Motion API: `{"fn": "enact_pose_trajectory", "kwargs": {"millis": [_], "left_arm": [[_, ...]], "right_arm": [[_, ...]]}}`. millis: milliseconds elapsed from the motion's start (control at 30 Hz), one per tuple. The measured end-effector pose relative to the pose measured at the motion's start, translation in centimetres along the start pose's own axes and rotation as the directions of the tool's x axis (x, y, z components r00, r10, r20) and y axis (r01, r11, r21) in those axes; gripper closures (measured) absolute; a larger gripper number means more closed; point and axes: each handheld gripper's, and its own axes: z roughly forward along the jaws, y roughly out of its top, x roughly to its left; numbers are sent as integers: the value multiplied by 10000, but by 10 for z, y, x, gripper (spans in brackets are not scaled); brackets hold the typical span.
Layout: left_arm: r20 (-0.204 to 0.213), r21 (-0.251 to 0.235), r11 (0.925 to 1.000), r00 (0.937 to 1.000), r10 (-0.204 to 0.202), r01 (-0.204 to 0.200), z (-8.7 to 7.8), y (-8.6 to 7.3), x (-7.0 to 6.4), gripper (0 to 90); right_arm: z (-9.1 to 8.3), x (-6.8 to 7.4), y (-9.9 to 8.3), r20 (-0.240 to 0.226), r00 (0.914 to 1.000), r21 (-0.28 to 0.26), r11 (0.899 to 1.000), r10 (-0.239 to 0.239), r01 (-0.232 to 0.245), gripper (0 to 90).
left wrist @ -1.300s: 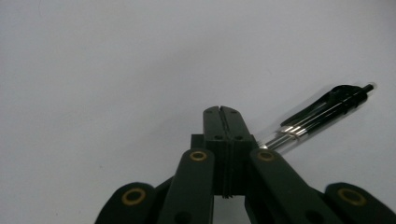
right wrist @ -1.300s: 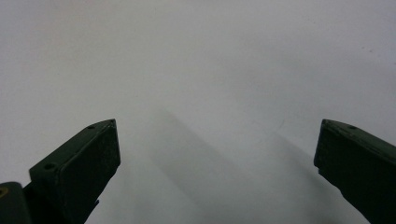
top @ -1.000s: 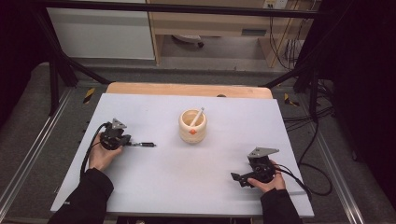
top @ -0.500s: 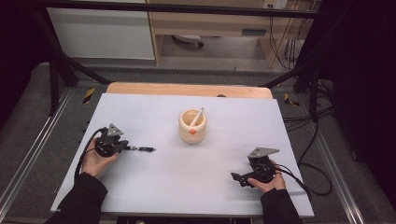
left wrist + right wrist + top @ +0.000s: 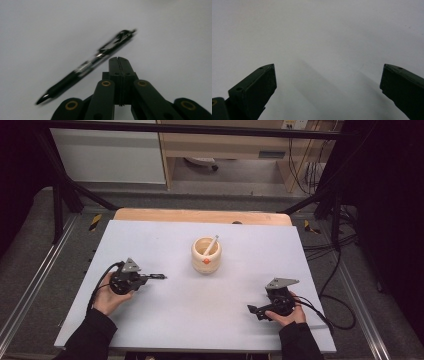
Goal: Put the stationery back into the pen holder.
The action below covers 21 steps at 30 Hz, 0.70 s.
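Lying beside the clenched left gripper (image 5: 119,65), a pen (image 5: 86,66); right gripper (image 5: 327,75) released.

No legible text, label, brand or number anywhere. An orange mark on the side of the wooden cup (image 5: 206,255) (too small to tell whether sign or sticker). Pen (image 5: 87,65) barrel blurred, any print unreadable.

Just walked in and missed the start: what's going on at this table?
A person holds a gripper in each hand over a white table. The left gripper is shut, with a black pen lying loose beside its jaws. The right gripper is open over bare table. A wooden cup with a white stick stands mid-table.
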Motion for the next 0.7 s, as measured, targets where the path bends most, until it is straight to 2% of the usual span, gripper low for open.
{"fn": "enact_pose_trajectory", "kwargs": {"millis": [100,167,367,700], "left_arm": [[137,73,9998,9997,183,-184,9,10,-10,897],[72,110,9997,9998,208,-208,15,15,-13,897],[12,180,9998,10000,74,-75,28,19,-11,897],[-226,-20,10000,9997,-78,78,42,27,-11,897]], "right_arm": [[0,0,0,2,10000,-13,10000,-31,31,17],[0,0,0,12,10000,0,10000,-79,79,17],[-1,-1,0,-19,10000,22,10000,-40,40,17],[0,0,0,8,10000,9,10000,-37,37,17]]}}
